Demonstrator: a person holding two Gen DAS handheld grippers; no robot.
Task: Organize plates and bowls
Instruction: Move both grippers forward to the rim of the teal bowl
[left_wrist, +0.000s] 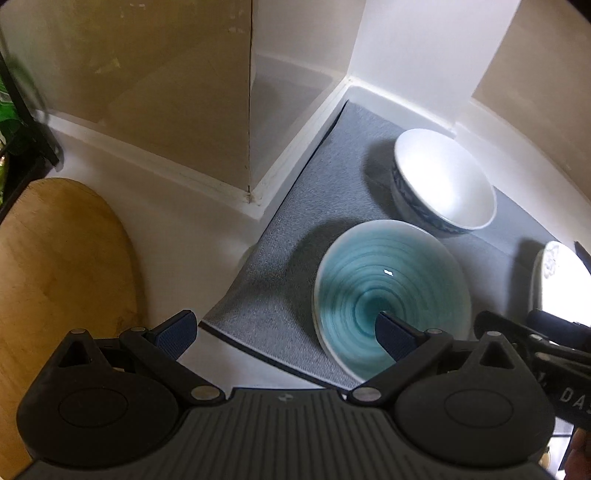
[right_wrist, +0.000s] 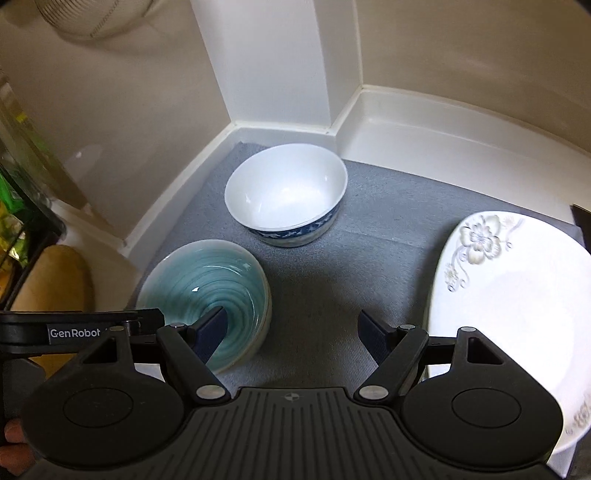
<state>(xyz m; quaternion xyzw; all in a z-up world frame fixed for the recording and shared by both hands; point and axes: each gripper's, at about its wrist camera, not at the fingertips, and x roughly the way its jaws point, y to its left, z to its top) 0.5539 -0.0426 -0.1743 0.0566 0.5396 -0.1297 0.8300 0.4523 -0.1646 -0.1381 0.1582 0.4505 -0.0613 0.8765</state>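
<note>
Both your grippers — left (left_wrist: 286, 338) and right (right_wrist: 293, 336) — have fingers wide apart, holding nothing. Teal bowl (right_wrist: 207, 295), white bowl (right_wrist: 286, 194) and plate (right_wrist: 513, 314) sit apart on the grey mat (right_wrist: 332, 273).

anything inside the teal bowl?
Teal bowl looks empty: only swirl glaze shows. The near part of its inside is hidden behind a finger of the right hand-held gripper in that view, and the left one's in the other.
</note>
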